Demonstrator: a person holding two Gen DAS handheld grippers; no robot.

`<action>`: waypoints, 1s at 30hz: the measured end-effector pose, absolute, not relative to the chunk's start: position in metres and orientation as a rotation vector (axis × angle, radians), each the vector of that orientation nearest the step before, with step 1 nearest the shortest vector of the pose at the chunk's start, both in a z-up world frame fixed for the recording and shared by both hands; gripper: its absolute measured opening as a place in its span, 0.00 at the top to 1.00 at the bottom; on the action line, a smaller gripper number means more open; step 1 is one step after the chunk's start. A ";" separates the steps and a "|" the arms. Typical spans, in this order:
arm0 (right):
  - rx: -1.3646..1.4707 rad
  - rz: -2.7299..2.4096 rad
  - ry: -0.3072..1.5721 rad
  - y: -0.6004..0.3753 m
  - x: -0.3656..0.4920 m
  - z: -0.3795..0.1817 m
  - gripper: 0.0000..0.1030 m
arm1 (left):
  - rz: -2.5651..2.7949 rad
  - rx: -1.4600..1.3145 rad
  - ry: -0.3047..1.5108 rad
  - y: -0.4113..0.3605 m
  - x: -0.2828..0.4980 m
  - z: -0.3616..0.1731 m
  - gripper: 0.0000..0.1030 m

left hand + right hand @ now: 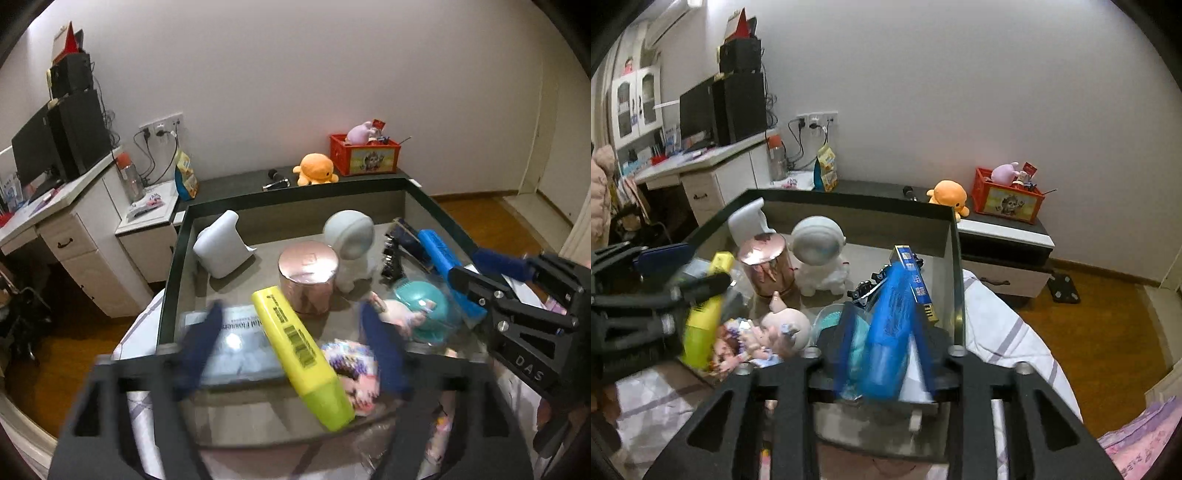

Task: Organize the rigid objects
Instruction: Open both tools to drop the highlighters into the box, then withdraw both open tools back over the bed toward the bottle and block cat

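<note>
Highlighter (301,354) yellow, lying aslant in glass-walled box (173,258) betw left gripper (291,347) fingers, jaws spread, not touching | right gripper (886,325) clenched on blue brush (890,325) | est: light, stiff, slick plastic; pinch mid-barrel across flat sides

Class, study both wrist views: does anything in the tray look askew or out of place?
Yes. The yellow highlighter lies tilted, propped over the tray's near rim on a clear box. The doll sprawls sideways, while the astronaut figure and copper tin stand upright.
</note>
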State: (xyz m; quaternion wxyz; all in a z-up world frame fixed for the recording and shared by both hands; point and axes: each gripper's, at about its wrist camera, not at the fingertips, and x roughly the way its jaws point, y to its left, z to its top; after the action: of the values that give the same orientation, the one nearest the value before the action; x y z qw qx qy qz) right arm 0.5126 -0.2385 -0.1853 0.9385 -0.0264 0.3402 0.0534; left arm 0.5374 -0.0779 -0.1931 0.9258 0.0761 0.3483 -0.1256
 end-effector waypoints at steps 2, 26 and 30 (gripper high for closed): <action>-0.049 0.111 0.661 -0.239 0.498 -0.176 0.46 | -0.262 0.173 0.689 -0.078 0.524 -0.187 0.14; -0.059 0.196 0.868 -0.189 0.420 -0.229 0.32 | -0.228 0.121 0.735 -0.034 0.397 -0.205 0.02; -0.046 0.210 0.879 -0.188 0.427 -0.233 0.33 | -0.231 0.099 0.771 -0.035 0.398 -0.216 0.02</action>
State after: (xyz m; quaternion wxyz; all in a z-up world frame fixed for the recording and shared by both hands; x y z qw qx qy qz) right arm 0.4275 -0.1876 -0.2327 0.8993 -0.0222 0.4249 0.1015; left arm 0.3984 -0.0347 -0.2161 0.9188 0.0482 0.3752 -0.1125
